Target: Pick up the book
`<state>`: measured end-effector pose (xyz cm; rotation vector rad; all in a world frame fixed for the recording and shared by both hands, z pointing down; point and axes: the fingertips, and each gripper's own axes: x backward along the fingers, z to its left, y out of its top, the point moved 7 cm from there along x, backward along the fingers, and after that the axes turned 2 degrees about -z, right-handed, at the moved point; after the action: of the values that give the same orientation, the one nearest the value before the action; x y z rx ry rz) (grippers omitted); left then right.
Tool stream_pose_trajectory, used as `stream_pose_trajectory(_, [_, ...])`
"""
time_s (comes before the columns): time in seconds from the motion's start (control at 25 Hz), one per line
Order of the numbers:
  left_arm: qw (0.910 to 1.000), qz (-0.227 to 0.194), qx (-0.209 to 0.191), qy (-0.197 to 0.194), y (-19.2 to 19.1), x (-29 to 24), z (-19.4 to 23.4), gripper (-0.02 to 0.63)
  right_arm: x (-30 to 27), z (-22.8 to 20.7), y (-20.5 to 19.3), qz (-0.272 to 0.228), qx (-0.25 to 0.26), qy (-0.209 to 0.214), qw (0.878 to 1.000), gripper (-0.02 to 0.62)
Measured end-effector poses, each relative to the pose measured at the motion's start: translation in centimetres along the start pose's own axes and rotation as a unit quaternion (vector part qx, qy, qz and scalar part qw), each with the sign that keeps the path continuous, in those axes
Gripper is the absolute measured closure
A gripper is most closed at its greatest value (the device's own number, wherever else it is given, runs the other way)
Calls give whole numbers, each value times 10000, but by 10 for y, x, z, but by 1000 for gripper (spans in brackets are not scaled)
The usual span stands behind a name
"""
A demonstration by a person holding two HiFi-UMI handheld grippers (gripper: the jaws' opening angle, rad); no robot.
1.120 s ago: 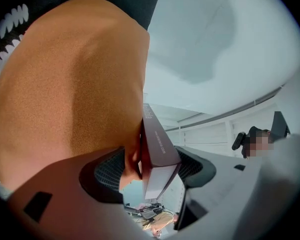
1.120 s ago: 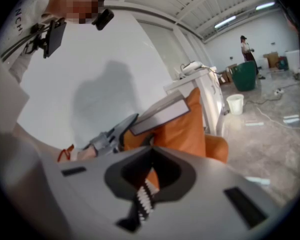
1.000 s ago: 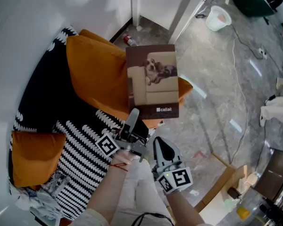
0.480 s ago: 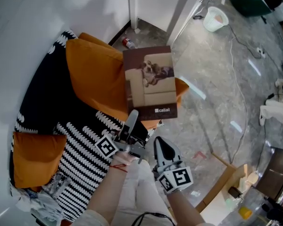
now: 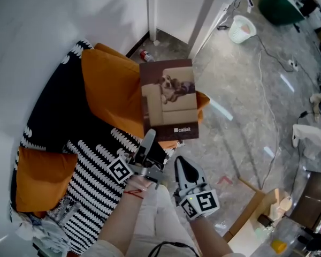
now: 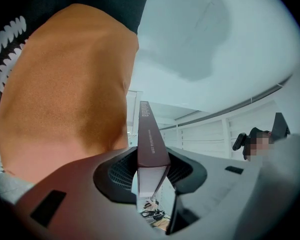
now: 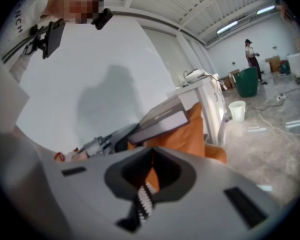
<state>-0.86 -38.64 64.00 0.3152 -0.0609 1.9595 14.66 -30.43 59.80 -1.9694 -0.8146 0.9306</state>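
Observation:
The book (image 5: 168, 100), brown with a dog on a sofa on its cover, hangs in the air over the big orange cushion (image 5: 109, 90). My left gripper (image 5: 150, 142) is shut on the book's near edge. In the left gripper view the book's spine (image 6: 149, 139) stands on edge between the pads of the left gripper (image 6: 151, 156). My right gripper (image 5: 183, 169) hovers just right of the left one, shut and holding nothing. The right gripper view looks past the closed tips of the right gripper (image 7: 151, 153) at the lifted book (image 7: 162, 121) and the left gripper (image 7: 110, 140) under it.
A black-and-white patterned blanket (image 5: 91, 170) covers the sofa, with a smaller orange cushion (image 5: 40, 178) at the left. A white table leg (image 5: 200, 25), a small red bottle (image 5: 145, 55) and a white bucket (image 5: 241, 28) are on the grey floor beyond.
The book has risen slightly off the orange cushion in the left gripper. The right gripper has stayed beside it, still shut.

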Motion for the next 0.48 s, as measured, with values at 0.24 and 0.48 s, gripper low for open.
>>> stream_pose_trajectory(0.24, [9999, -97, 56, 14, -3, 8, -18, 439, 10, 8, 14, -60, 127, 64, 9999, 581])
stream_pose_trajectory(0.48, [10000, -91, 36, -18, -6, 11, -41, 439, 21, 17, 32, -158, 237, 141, 9995, 581])
